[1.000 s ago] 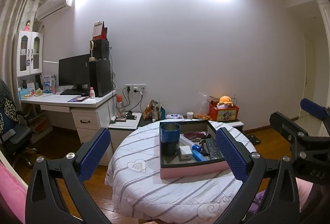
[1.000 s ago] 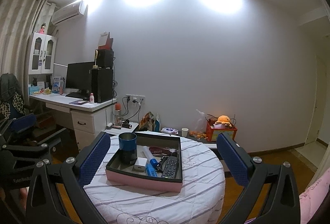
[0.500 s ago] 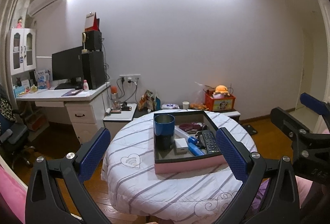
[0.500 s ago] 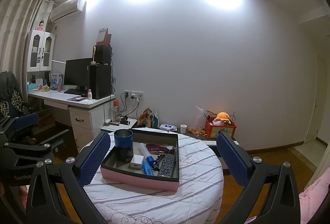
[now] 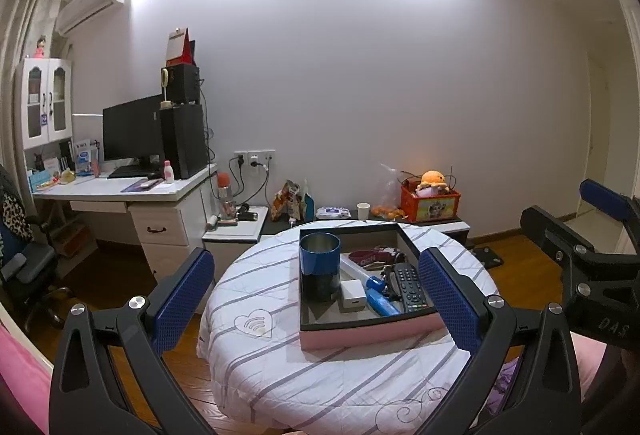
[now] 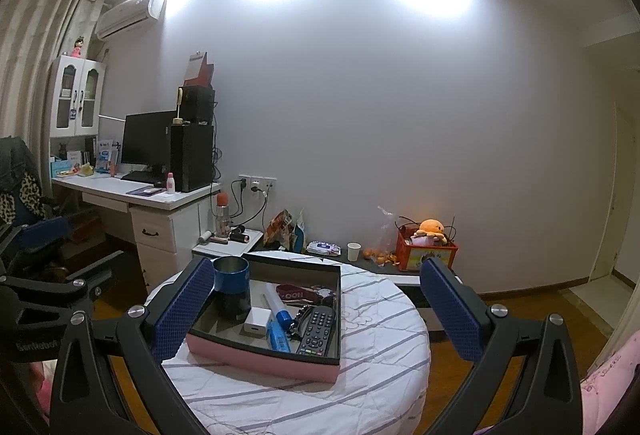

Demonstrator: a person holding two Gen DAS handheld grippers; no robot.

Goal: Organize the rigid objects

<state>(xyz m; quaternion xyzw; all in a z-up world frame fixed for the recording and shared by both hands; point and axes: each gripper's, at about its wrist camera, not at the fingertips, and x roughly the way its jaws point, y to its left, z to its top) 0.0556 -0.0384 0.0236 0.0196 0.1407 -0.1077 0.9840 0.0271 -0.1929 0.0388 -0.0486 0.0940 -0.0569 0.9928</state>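
**Inspector:** Position of the pink-sided box (image 5: pixel 366 333) against the tongs?

**Assistant:** It sits on the round table with the striped white cloth (image 5: pixel 280 367), ahead of both tools and touched by neither. The left gripper (image 5: pixel 316 299) is spread wide with nothing between its blue pads (image 5: pixel 182 299); in its own view the box falls between the fingers, nearer the right-hand one. The right gripper (image 6: pixel 316 309) is equally wide and empty; in its view the box lies toward the left-hand finger.

**Inspector:** Contents of the box?

**Assistant:** A blue cup (image 5: pixel 320 265) upright in the far-left corner, a white square adapter (image 5: pixel 353 295) just beside it, a blue-and-white tube (image 5: pixel 370 289) lying flat, a black remote control (image 5: pixel 408 287) along the right side, and a dark red item (image 5: pixel 366 257) at the back, too small to identify.

**Inspector:** What does one camera show that the other omits?

**Assistant:** The left view catches the right gripper at its right edge, held level beside the table. The right view catches the left gripper (image 6: pixel 36 291) at its left edge, and shows the remote's buttons (image 6: pixel 316 329) more plainly.

**Inspector:** Pose of the hands?

**Assistant:** Hands are out of frame. Both tools point forward and slightly down at the table, side by side and well apart.
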